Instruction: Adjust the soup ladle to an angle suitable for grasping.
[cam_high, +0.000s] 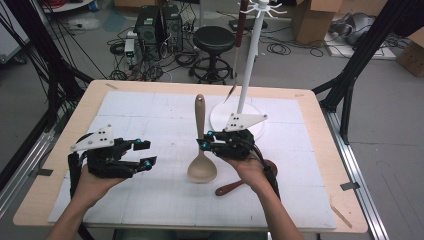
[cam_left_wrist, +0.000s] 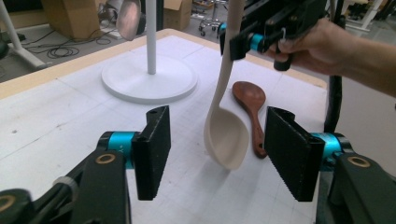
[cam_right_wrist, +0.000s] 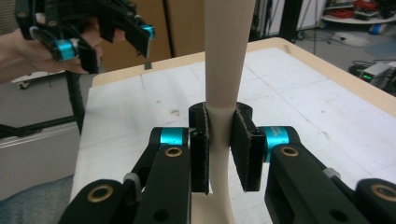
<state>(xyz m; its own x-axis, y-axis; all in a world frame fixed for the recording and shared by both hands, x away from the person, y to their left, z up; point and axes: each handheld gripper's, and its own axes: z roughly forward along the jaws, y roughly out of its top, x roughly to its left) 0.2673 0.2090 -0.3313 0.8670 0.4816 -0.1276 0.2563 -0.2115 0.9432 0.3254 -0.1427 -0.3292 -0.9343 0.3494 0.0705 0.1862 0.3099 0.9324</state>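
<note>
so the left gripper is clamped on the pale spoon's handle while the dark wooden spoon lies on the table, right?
Not quite: the right gripper is clamped on the pale spoon, as the right gripper view shows. The left gripper stands open, holding nothing. The dark wooden spoon does lie on the table.

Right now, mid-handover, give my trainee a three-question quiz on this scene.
1. True or false: the right tongs are clamped on the pale spoon.
2. What lies between the left tongs' pads? A) the pale spoon B) the dark spoon C) nothing
3. Fill in: the dark spoon lies flat on the ____, near the stand's round base.

Key:
1. True: both pads press the handle in the right gripper view, and the spoon hangs bowl down.
2. C: the jaws stand apart with nothing gripped; both spoons lie farther off, beyond them.
3. Mat, the white one that covers the table.
</note>
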